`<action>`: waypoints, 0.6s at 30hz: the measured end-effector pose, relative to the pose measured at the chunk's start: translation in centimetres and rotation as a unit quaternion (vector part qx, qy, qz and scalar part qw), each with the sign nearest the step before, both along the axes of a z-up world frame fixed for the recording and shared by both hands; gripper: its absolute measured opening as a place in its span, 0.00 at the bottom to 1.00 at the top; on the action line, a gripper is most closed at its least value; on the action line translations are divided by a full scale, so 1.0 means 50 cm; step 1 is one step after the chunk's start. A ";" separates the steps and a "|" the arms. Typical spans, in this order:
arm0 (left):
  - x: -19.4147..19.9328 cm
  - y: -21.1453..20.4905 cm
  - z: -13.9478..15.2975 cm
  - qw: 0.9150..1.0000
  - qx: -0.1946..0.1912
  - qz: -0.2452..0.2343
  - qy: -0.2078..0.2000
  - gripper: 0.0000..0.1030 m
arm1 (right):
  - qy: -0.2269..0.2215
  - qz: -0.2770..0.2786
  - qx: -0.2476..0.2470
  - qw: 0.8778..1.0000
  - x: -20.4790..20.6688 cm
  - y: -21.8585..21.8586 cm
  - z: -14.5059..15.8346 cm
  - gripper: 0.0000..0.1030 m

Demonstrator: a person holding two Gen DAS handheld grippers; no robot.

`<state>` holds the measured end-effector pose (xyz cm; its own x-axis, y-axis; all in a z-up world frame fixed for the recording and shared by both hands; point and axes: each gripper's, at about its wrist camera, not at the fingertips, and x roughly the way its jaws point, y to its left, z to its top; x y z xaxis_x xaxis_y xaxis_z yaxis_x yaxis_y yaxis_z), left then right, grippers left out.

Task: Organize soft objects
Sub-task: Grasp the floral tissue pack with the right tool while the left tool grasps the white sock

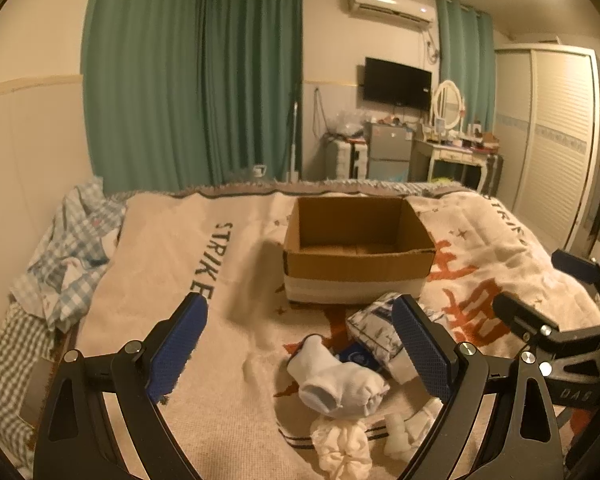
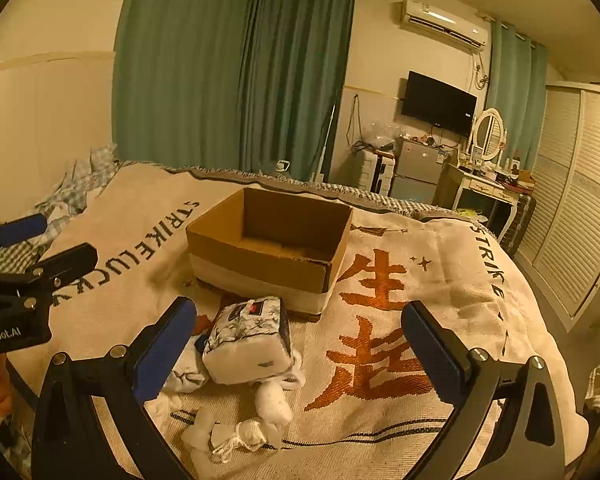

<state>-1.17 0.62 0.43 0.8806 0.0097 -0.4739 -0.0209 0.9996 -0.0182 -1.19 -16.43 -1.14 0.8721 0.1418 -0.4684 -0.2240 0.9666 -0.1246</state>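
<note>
An open, empty cardboard box (image 1: 356, 264) (image 2: 272, 252) stands on the bed. In front of it lies a heap of soft things: a rolled white sock (image 1: 336, 384), a patterned tissue pack (image 1: 380, 328) (image 2: 252, 340), a small dark blue item (image 1: 356, 356), and crumpled white cloths (image 1: 340, 448) (image 2: 236, 436). My left gripper (image 1: 300, 344) is open and empty, above the sock. My right gripper (image 2: 300, 344) is open and empty, above the tissue pack; it also shows in the left wrist view (image 1: 540, 292), at the right edge.
A cream blanket (image 2: 420, 320) with orange characters and "STRIKE" lettering covers the bed. Checked bedding (image 1: 68, 256) is bunched at the left edge by the wall. Beyond the bed are green curtains, a small fridge (image 1: 388, 152), a dressing table and a wardrobe (image 1: 556, 136).
</note>
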 end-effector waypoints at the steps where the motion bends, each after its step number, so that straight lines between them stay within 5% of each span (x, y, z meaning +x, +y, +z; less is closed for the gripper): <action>1: 0.003 0.003 -0.005 1.000 -0.002 0.002 0.004 0.92 | 0.004 0.003 -0.001 1.000 0.003 0.004 -0.006 1.00; 16: 0.096 0.025 -0.145 0.993 0.000 0.029 0.114 0.92 | 0.130 0.043 -0.038 0.990 0.175 0.073 -0.189 0.87; 18: 0.106 0.018 -0.159 0.991 0.000 0.023 0.129 0.92 | 0.148 0.051 -0.032 0.987 0.193 0.071 -0.209 0.73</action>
<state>4.14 1.54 -7.51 0.7289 0.0476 -0.6829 -0.0705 0.9975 -0.0058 8.47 -12.87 -11.58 0.6780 0.1841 -0.7116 -0.3560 0.9293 -0.0988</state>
